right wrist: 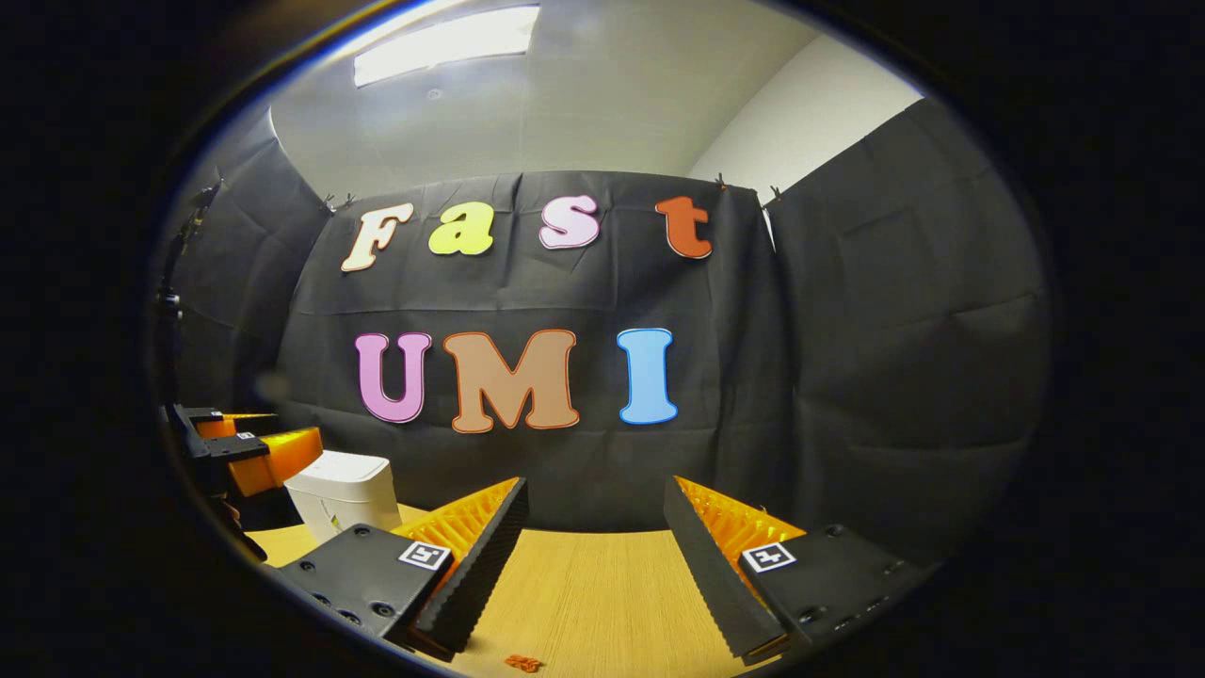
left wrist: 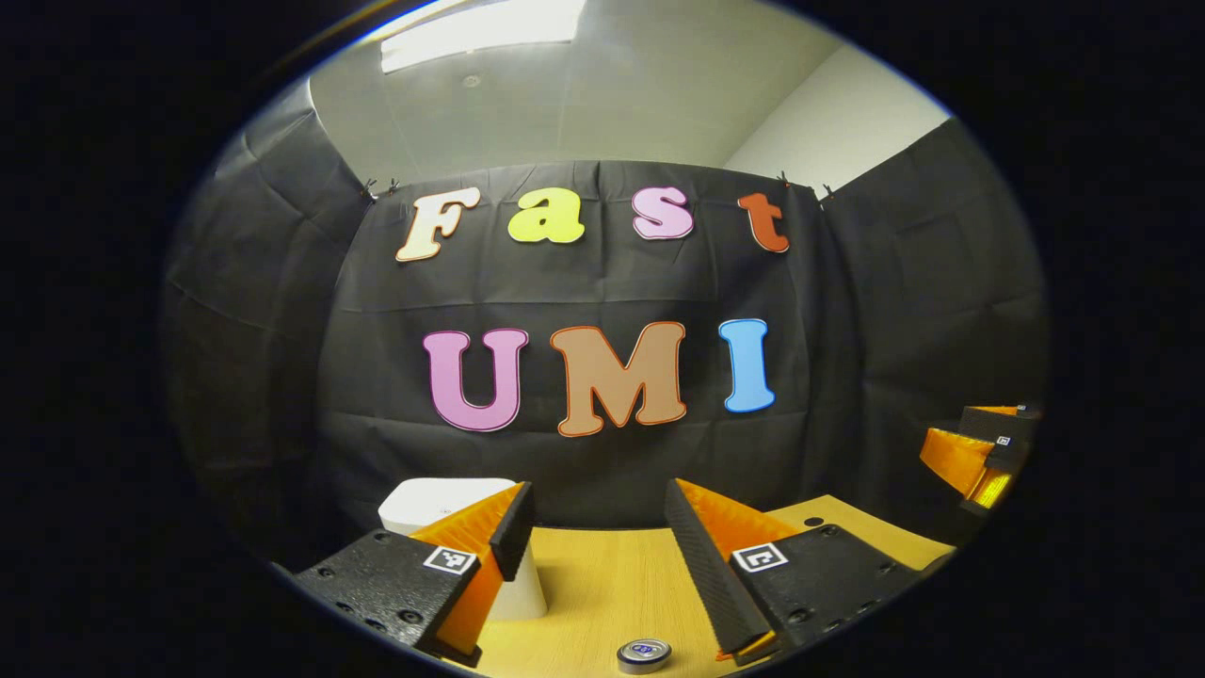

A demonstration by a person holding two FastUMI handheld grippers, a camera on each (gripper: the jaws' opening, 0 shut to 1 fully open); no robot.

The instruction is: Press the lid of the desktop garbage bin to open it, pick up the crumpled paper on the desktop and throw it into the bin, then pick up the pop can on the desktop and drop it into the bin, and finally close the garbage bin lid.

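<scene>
The white desktop bin (left wrist: 428,501) stands on the wooden table at the left, partly behind a finger of my left gripper (left wrist: 598,508), and its lid looks shut. The pop can (left wrist: 644,654) stands low between that gripper's open fingers, with just its silver top showing. In the right gripper view the bin (right wrist: 341,490) sits far left, and the left gripper (right wrist: 240,447) hovers beside it. My right gripper (right wrist: 595,494) is open over bare table with nothing between its fingers. A small orange crumpled scrap (right wrist: 523,663) lies at the bottom edge, near the left finger.
The wooden table (left wrist: 602,574) runs back to the black cloth wall close behind the bin. The right gripper (left wrist: 979,452) hangs at the far right of the left gripper view, off past the table's corner.
</scene>
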